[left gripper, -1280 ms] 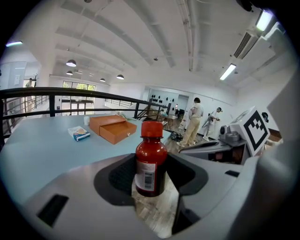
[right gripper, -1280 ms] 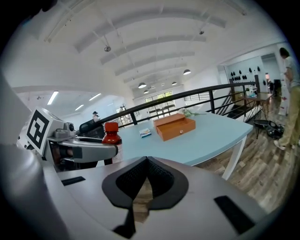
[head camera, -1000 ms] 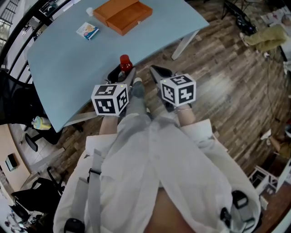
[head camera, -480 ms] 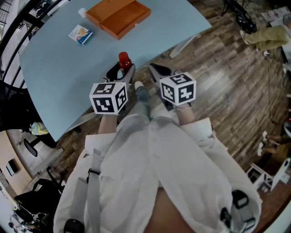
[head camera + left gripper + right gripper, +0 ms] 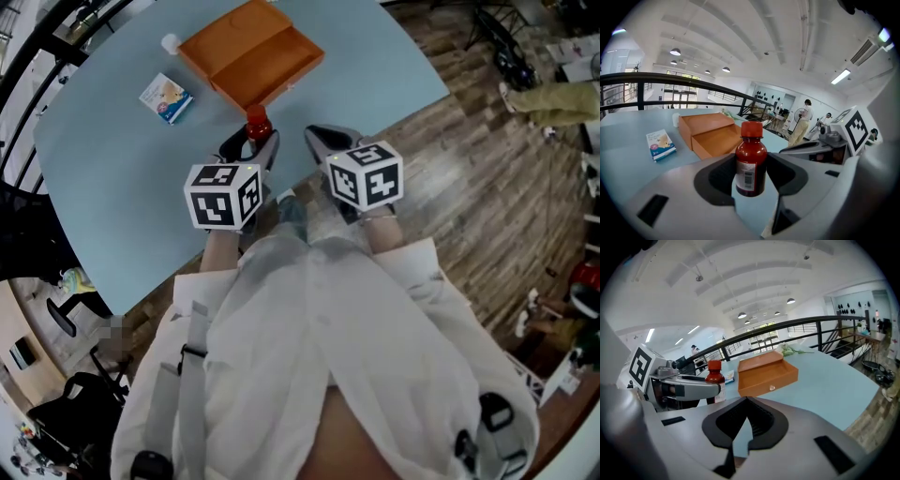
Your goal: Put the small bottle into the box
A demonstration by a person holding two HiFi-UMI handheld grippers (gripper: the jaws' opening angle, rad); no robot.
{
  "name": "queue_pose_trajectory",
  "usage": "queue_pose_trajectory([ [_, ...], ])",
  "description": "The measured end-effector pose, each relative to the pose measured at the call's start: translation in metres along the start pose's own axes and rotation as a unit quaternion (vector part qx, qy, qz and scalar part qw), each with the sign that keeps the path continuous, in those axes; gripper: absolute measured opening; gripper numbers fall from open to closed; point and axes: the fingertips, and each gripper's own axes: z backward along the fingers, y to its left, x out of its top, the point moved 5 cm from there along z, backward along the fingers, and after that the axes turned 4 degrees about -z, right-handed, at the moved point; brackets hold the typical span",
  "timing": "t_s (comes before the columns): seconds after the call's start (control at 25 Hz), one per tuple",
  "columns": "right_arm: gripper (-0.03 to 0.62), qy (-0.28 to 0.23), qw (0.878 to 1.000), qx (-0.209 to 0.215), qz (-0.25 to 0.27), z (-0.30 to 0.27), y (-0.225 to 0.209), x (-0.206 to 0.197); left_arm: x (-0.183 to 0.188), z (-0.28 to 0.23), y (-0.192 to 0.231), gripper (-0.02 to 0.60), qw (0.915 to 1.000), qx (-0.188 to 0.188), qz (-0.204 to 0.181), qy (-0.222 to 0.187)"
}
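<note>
Moved since a second ago: both grippers and the bottle, now closer to the box (image 5: 251, 52).
Left gripper (image 5: 251, 148): fingers clamped on the bottle (image 5: 751, 161); it is red-capped, upright, held above the surface (image 5: 112, 159), just short of the box's near edge.
Right gripper (image 5: 746, 401): fingers together, nothing between them, beside the left gripper.
Box: orange, open, on the surface.
Carton (image 5: 167, 97): small, left of the box, apart from it.

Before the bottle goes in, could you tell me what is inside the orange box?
The orange box lies open; the head view shows only its bare bottom, nothing in it. In both gripper views its front wall hides part of that.
</note>
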Motion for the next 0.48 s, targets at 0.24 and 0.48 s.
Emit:
queue_pose_trajectory([
  [0.24,0.003,0.013,1.0,0.006,0.022,-0.032,-0.009,0.04,0.024,-0.023,0.029,0.207,0.9998,-0.002,0.015,0.016],
  [0.48,0.003,0.022,0.999,0.01,0.029,-0.06,-0.014,0.063,0.035,-0.037,0.053,0.207,0.9995,-0.004,0.021,0.025],
])
